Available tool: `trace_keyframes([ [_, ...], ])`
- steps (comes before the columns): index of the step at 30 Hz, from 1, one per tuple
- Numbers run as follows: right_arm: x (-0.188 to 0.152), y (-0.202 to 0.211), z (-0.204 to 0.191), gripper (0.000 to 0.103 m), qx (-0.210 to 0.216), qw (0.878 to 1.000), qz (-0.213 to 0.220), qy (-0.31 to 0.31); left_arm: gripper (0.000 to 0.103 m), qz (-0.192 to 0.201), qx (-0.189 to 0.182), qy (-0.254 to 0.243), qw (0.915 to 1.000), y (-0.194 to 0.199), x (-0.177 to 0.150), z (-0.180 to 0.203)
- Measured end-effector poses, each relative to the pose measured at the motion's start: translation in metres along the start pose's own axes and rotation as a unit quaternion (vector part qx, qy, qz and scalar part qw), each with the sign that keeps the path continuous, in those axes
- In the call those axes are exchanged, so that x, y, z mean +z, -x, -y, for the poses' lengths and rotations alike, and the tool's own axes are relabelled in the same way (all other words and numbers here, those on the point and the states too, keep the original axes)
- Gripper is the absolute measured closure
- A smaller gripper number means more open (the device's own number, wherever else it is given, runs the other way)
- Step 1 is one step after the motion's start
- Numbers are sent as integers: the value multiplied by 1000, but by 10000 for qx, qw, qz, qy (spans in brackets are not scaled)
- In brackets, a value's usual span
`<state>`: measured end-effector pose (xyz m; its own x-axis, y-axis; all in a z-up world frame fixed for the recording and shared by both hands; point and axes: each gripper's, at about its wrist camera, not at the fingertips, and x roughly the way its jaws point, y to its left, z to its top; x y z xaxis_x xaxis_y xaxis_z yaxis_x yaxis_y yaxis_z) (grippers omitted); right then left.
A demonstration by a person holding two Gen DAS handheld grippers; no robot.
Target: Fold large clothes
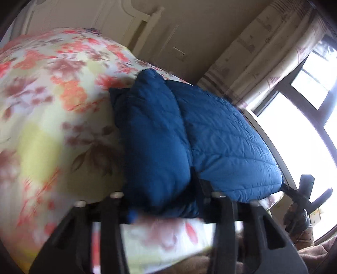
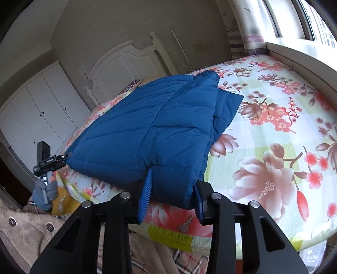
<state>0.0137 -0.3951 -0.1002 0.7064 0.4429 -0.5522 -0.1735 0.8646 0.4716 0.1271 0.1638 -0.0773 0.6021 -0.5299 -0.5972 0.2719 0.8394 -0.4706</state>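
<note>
**Both grippers clamped on the jacket's near edge**

Your right gripper (image 2: 172, 189) and left gripper (image 1: 166, 200) each pinch the near hem of the folded blue quilted jacket (image 2: 147, 130). It lies at the bed's near edge, on the floral bedsheet (image 2: 273, 147); the white headboard (image 2: 126, 63) stands beyond.

Folded jacket (image 2: 151, 130) on bed (image 2: 273, 130), near front edge. Headboard (image 2: 126, 61) behind jacket. Wardrobe (image 2: 42, 105) left of bed, window (image 2: 311, 19) right. Each claw at jacket's near edge.
</note>
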Motion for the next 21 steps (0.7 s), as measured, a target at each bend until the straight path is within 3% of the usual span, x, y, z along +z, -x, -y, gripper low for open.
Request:
trace_keyframes([
  [5,-4,2,4,68,168,9998,-88,85,65,-56,30,7,10000,23,-30,3],
  [9,-12,4,5,68,268,9994,-210,28,60,-79,88,49,9999,24,-32,-4],
  [12,-15,13,4,66,116,9991,-370,150,55,-197,201,-76,9996,28,-31,0],
  [13,-15,18,5,63,14,9992,-360,162,49,-256,301,-179,9991,31,-30,2],
  [15,-5,31,10,31,-466,9987,-214,82,34,-192,595,-351,9974,41,-26,5],
  [17,15,47,8,28,-1006,9948,172,-8,20,243,1036,-494,9931,63,-11,12],
  [19,49,60,-1,28,-971,9929,693,-36,5,755,1226,-529,9882,80,9,23],
  [21,84,60,-20,16,-1058,9881,1119,40,2,1333,1332,-817,9787,94,39,50],
])
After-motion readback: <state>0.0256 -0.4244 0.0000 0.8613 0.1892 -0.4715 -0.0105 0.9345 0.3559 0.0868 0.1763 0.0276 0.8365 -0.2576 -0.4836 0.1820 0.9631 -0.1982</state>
